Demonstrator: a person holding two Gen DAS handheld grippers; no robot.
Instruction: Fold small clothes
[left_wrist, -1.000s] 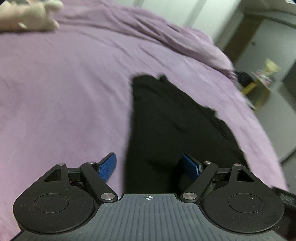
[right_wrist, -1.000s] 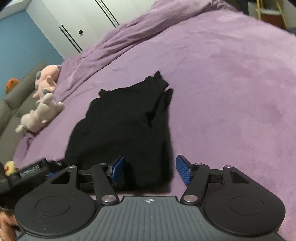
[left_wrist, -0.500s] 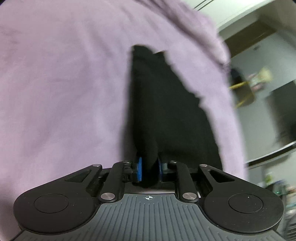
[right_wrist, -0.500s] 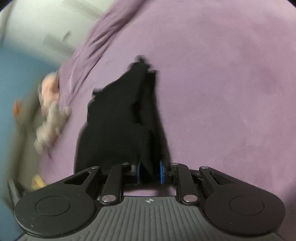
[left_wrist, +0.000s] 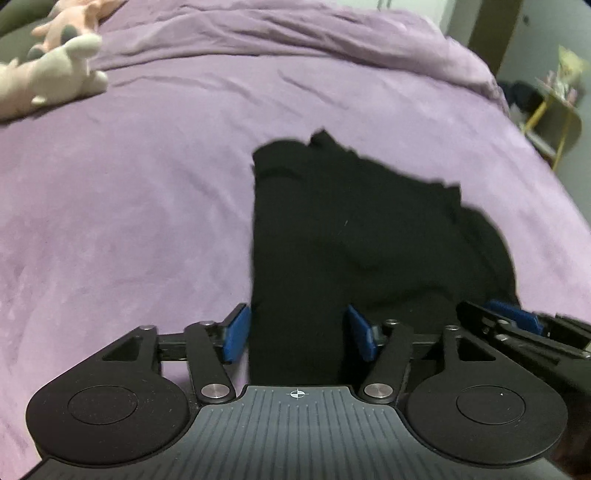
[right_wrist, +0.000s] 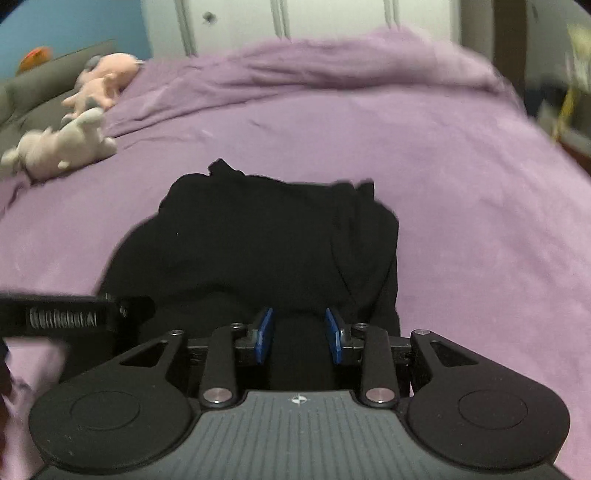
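Note:
A black garment (left_wrist: 354, 221) lies folded over on the purple bed cover (left_wrist: 129, 184). It also shows in the right wrist view (right_wrist: 258, 240). My left gripper (left_wrist: 297, 334) is open, its blue pads either side of the garment's near left edge. My right gripper (right_wrist: 298, 335) is open, with the near right part of the garment between its pads. The right gripper's fingers (left_wrist: 513, 319) show at the right of the left wrist view. The left gripper's body (right_wrist: 74, 315) shows at the left of the right wrist view.
Plush toys (left_wrist: 55, 81) lie at the far left of the bed, also seen in the right wrist view (right_wrist: 70, 144). A bunched duvet (left_wrist: 295, 33) runs along the far side. A yellow-legged side table (left_wrist: 554, 122) stands beyond the bed's right edge. White wardrobe doors (right_wrist: 295, 22) are behind.
Both grippers were open, then shut on the garment's near edge half a second ago, and are open again now. The garment now lies shorter and wider, folded over.

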